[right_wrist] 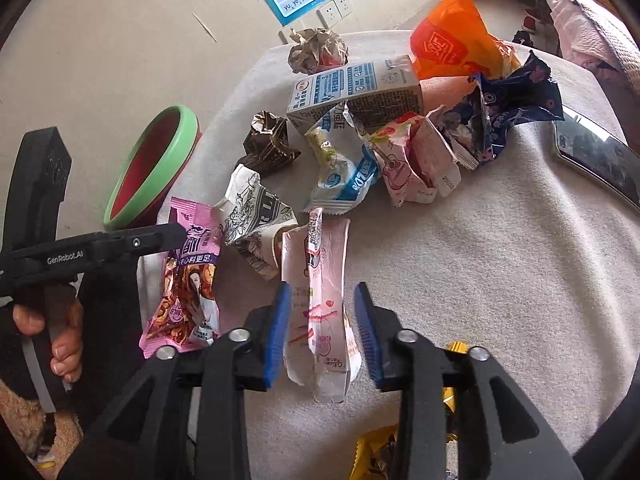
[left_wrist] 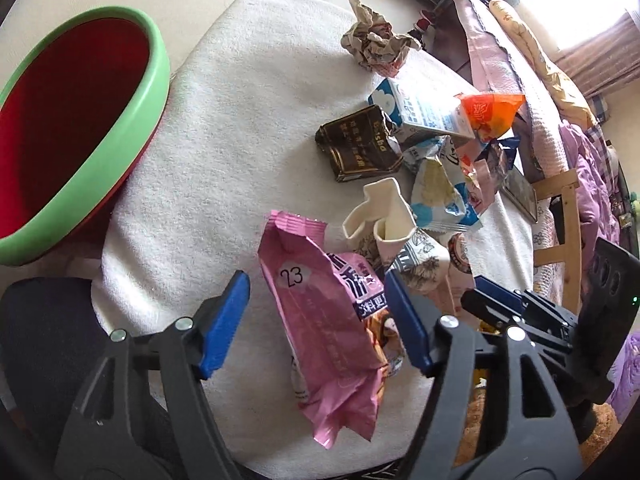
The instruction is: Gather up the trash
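Note:
Trash lies on a white towel-covered table (left_wrist: 224,152). My left gripper (left_wrist: 316,312) is open, its blue fingers on either side of a pink snack wrapper (left_wrist: 320,320), which also shows in the right wrist view (right_wrist: 184,280). My right gripper (right_wrist: 322,332) is open around a pale pink flattened carton (right_wrist: 324,304). A red bin with a green rim (left_wrist: 68,128) stands to the left, also in the right wrist view (right_wrist: 152,168). The left gripper shows in the right wrist view (right_wrist: 176,232) over the pink wrapper.
More trash is piled further back: a crushed paper cup (left_wrist: 384,224), a dark crumpled carton (left_wrist: 360,144), a blue-white milk carton (right_wrist: 352,92), an orange wrapper (right_wrist: 448,48), a crumpled paper ball (right_wrist: 316,50), a navy wrapper (right_wrist: 508,108). A phone (right_wrist: 596,156) lies at right.

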`<state>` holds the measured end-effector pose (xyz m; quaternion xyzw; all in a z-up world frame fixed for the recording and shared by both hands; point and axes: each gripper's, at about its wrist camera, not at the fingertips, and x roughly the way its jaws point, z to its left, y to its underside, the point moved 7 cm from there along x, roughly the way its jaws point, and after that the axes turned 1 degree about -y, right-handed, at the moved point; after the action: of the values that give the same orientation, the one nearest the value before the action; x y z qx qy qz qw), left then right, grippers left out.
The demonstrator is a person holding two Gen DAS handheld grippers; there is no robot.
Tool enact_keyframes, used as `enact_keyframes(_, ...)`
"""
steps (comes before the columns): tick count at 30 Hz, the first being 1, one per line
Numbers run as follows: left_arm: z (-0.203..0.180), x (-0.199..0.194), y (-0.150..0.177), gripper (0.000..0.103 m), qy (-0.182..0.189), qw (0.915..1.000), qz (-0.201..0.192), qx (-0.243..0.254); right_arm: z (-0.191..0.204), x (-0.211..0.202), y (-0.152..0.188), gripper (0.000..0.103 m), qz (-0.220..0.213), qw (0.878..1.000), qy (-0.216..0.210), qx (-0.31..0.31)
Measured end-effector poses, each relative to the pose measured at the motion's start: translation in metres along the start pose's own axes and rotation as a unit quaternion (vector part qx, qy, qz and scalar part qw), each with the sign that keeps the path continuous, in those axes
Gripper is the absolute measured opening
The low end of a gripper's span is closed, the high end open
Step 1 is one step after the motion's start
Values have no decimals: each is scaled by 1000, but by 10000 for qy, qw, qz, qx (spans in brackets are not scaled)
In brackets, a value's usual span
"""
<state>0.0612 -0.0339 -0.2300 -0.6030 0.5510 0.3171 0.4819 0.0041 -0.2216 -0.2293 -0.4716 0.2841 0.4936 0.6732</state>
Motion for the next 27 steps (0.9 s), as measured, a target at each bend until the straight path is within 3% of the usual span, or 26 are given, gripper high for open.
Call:
enact_keyframes(5,2,-9,19,71,237,9987,-162,-419,-4,1,2,43,42,10000,21,60)
enact_keyframes(10,-8,6,33,71,289,9990,169,-288,1,7,7,43,151,9999,-7,10)
enact_keyframes(14,-17,11,35,70,264,9994,185,-112,1,10,10,42,206,9998,-10,20)
enact_keyframes(18,-19,13,36,61,261,9994,212,-98,6,12,11,27,237,9997,-57,-43)
enact_keyframes(25,-20,15,38,62,255,9994,205,-99,7,15,11,27,272,9994,-204,66)
enact_keyframes(27,-22,16,38,67,292,9992,243,-77,7,16,10,27,285,9993,-230,92)
